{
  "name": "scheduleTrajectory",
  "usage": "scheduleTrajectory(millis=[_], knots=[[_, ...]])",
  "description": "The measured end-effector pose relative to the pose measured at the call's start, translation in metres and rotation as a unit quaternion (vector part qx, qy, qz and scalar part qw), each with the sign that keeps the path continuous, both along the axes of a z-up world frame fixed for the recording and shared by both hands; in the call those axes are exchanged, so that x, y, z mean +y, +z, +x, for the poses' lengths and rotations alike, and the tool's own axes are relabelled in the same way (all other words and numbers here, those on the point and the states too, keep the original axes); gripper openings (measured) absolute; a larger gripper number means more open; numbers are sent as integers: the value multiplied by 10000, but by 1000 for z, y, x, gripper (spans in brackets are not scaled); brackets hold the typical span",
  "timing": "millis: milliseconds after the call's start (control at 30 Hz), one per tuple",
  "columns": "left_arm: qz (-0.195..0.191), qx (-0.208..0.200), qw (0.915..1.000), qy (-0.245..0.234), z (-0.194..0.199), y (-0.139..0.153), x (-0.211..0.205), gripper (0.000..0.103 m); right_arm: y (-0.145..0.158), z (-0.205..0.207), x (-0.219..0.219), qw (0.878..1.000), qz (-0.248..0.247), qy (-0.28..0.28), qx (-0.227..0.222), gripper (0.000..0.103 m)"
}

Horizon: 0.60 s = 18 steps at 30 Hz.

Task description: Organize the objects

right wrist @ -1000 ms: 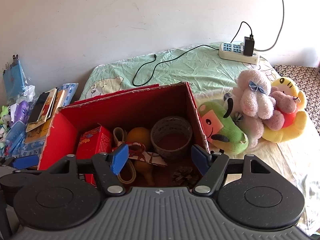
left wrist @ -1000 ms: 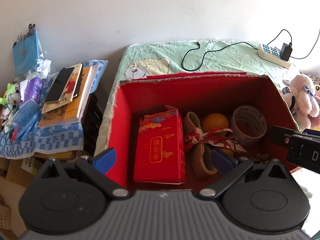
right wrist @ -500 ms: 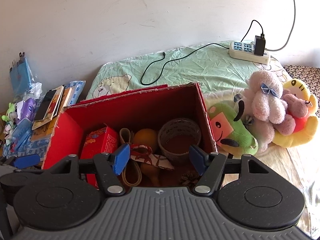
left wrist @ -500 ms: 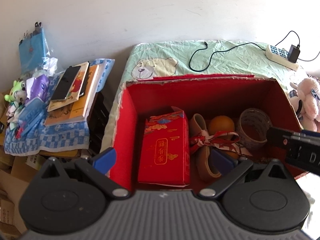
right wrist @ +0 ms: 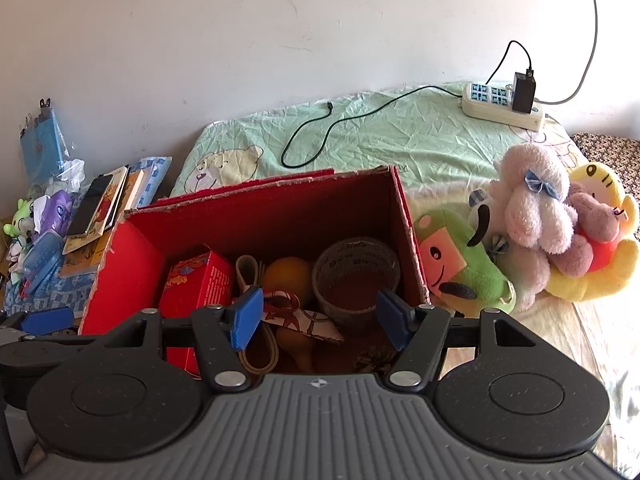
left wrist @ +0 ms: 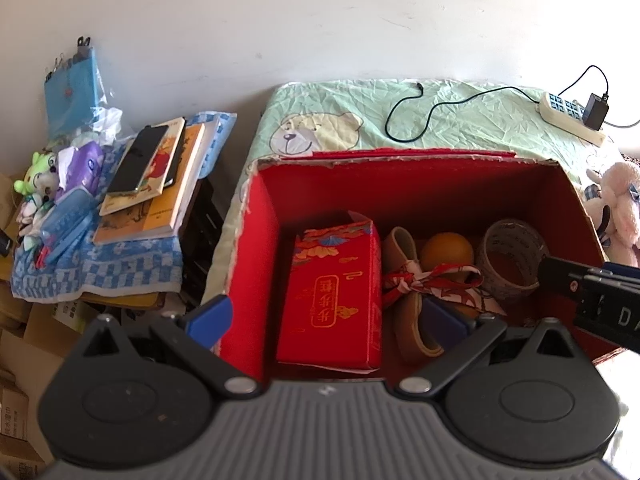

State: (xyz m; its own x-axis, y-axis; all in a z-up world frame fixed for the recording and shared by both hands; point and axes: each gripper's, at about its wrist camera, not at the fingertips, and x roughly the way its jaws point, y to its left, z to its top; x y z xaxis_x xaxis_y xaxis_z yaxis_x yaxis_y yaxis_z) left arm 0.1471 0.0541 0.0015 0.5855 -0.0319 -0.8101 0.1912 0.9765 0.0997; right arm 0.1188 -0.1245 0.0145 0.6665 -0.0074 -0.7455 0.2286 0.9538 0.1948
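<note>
An open red cardboard box [left wrist: 256, 248] [right wrist: 132, 276] sits on the bed. Inside lie a red gift carton [left wrist: 332, 292] [right wrist: 196, 280], a brown tape roll [left wrist: 408, 300], an orange [left wrist: 448, 250] [right wrist: 288, 274], a red-and-white ribbon [left wrist: 436, 280] [right wrist: 304, 316] and a clear tape roll [left wrist: 512, 256] [right wrist: 356, 276]. My left gripper [left wrist: 326, 318] hangs open above the box's near left part, empty. Over the near right part my right gripper [right wrist: 320, 316] is open and empty too; it shows at the right edge of the left wrist view.
Plush toys [right wrist: 532, 216] lie right of the box on the bed. A power strip [right wrist: 502, 106] with a black cable [right wrist: 340, 128] rests behind it. Left of the bed, a side table [left wrist: 104, 276] holds books [left wrist: 160, 184], a phone [left wrist: 138, 158] and small items.
Both views have drifted slightly left and back, so the box now sits further right in frame. Both grippers stay open and nothing in the box has moved.
</note>
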Motion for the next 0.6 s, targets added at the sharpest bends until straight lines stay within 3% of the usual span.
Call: scheduleTrajectory(millis=[600], knots=[[18, 10, 9995, -306, -3, -2, -12, 101, -6, -8, -8, 9998, -46, -190, 38, 65]])
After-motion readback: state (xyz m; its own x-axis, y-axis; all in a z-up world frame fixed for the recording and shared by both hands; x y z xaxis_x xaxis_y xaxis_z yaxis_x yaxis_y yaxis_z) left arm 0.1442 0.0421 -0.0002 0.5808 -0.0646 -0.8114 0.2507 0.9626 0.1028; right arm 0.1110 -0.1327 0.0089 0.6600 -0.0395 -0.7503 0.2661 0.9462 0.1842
